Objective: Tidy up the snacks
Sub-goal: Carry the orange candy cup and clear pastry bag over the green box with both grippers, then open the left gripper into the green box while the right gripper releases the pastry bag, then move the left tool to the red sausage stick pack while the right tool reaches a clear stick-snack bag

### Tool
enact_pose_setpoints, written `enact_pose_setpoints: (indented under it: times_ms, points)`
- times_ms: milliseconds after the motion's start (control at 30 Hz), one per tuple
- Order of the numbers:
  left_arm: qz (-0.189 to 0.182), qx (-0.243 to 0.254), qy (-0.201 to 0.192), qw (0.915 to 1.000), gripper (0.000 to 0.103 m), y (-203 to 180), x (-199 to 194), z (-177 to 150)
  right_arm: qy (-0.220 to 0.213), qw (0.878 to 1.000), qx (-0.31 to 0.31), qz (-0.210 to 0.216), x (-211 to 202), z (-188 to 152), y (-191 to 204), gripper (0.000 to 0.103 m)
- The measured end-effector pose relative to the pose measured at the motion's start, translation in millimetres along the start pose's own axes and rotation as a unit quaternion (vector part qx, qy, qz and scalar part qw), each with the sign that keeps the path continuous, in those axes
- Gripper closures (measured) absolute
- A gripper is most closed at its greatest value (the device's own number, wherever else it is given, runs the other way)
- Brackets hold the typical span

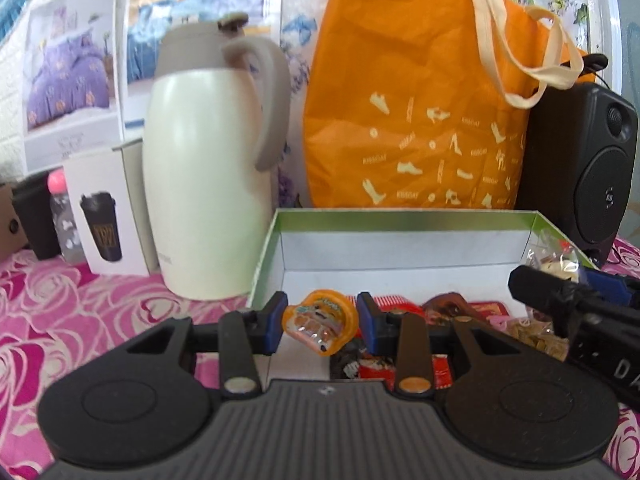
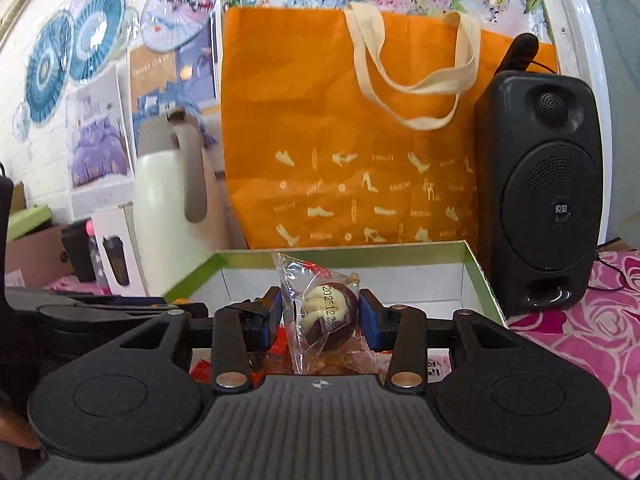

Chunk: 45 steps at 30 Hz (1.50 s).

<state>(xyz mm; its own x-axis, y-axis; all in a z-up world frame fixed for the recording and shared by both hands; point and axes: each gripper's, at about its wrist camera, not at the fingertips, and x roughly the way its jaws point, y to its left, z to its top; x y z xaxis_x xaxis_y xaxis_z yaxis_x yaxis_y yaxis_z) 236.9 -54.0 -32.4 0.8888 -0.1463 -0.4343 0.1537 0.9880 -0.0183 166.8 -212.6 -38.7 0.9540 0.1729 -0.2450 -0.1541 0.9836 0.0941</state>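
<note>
My left gripper (image 1: 321, 322) is shut on an orange jelly cup (image 1: 320, 322) and holds it above the near side of an open white box with green walls (image 1: 400, 220). Several wrapped snacks (image 1: 444, 308) lie in the box. My right gripper (image 2: 319, 316) is shut on a clear-wrapped chocolate pastry (image 2: 326, 312) over the same box (image 2: 476, 276). The right gripper also shows in the left wrist view (image 1: 560, 292), at the box's right side.
A cream thermos jug (image 1: 204, 184) stands left of the box. An orange tote bag (image 1: 420, 112) leans behind it and a black speaker (image 2: 548, 188) stands at its right. A cup carton (image 1: 104, 220) and small bottle (image 1: 64, 220) sit far left on the pink rose cloth (image 1: 80, 312).
</note>
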Motion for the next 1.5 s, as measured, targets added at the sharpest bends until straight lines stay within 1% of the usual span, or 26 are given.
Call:
enact_pose_setpoints:
  times_ms: [67,133,167,200,233,267,300,333,467,567,633,767,900,967,1067,1100,1133,1200,1300,1367,1500]
  points:
    - [-0.002,0.001,0.007,1.0000,0.066,-0.2,4.2,-2.4,0.011,1.000,0.001,0.000,4.1,-2.0,-0.8,0.032]
    - [-0.002,0.002,0.011,0.9999,0.055,-0.1,6.5,-5.3,0.023,1.000,0.003,0.000,8.8,-2.8,-0.6,0.031]
    - [0.001,0.004,0.010,0.9999,0.055,-0.6,7.0,-6.3,0.030,1.000,0.001,0.000,11.0,-3.4,0.1,0.031]
    - [0.004,0.009,0.009,0.9999,0.053,-1.6,7.1,-6.9,0.036,0.999,-0.001,0.001,13.1,-4.3,0.8,0.026]
    - [0.005,0.013,0.008,0.9999,0.050,-2.3,6.5,-7.2,0.041,0.999,-0.002,0.003,14.9,-5.2,1.4,0.011]
    - [0.007,0.016,0.007,0.9998,0.049,-2.8,5.6,-7.2,0.046,0.999,-0.001,0.005,16.0,-5.9,1.7,0.003]
    - [0.018,0.018,0.004,0.9997,0.047,-3.5,4.7,-6.7,0.046,0.999,0.002,0.001,16.0,-6.4,1.6,0.000]
    - [0.027,0.021,0.003,0.9994,0.046,-3.9,3.7,-5.8,0.046,0.999,0.004,0.002,15.8,-6.2,1.2,0.000]
    - [0.022,0.010,0.005,0.9997,0.044,-1.2,-4.9,0.7,0.037,0.999,0.015,0.009,8.8,0.4,-0.6,0.000]
    - [0.035,0.018,-0.003,0.9992,0.042,-6.3,-17.5,6.2,0.020,1.000,0.020,0.009,-5.0,8.8,0.1,0.000]
    - [0.029,0.022,-0.015,0.9992,0.040,-7.6,-29.7,10.1,0.008,1.000,0.027,0.010,-17.5,14.5,-0.3,0.000]
    - [0.022,0.023,-0.031,0.9990,0.039,-5.2,-57.2,16.2,-0.015,0.999,0.043,0.025,-51.8,23.5,-3.6,0.000]
    - [0.042,0.027,-0.047,0.9976,0.037,10.4,-90.4,9.5,-0.037,0.995,0.075,0.047,-93.3,23.1,-16.2,0.000]
    - [0.053,0.020,-0.048,0.9972,0.036,23.3,-106.7,-2.8,-0.027,0.994,0.088,0.062,-108.1,16.9,-24.3,0.000]
    - [0.066,0.003,-0.030,0.9973,0.036,44.0,-124.6,-28.6,0.018,0.994,0.095,0.058,-117.5,1.7,-30.6,0.000]
    - [0.072,-0.006,-0.022,0.9971,0.036,51.5,-129.6,-38.0,0.035,0.993,0.095,0.056,-119.4,-5.3,-30.3,0.008]
    - [0.079,-0.017,-0.013,0.9967,0.036,58.9,-133.6,-47.0,0.049,0.993,0.095,0.053,-119.6,-12.6,-30.0,0.015]
    - [0.087,-0.037,0.012,0.9955,0.036,72.3,-138.9,-63.8,0.067,0.991,0.099,0.053,-119.6,-26.6,-28.1,0.021]
    - [0.088,-0.054,0.052,0.9933,0.036,84.7,-140.5,-83.0,0.088,0.988,0.111,0.061,-114.1,-44.2,-22.3,0.022]
    - [0.078,-0.065,0.075,0.9920,0.036,88.7,-137.7,-92.2,0.098,0.985,0.121,0.069,-109.1,-51.2,-18.5,0.022]
    - [0.040,-0.082,0.108,0.9900,0.036,83.5,-127.9,-100.2,0.109,0.982,0.138,0.068,-103.2,-56.5,-17.5,0.021]
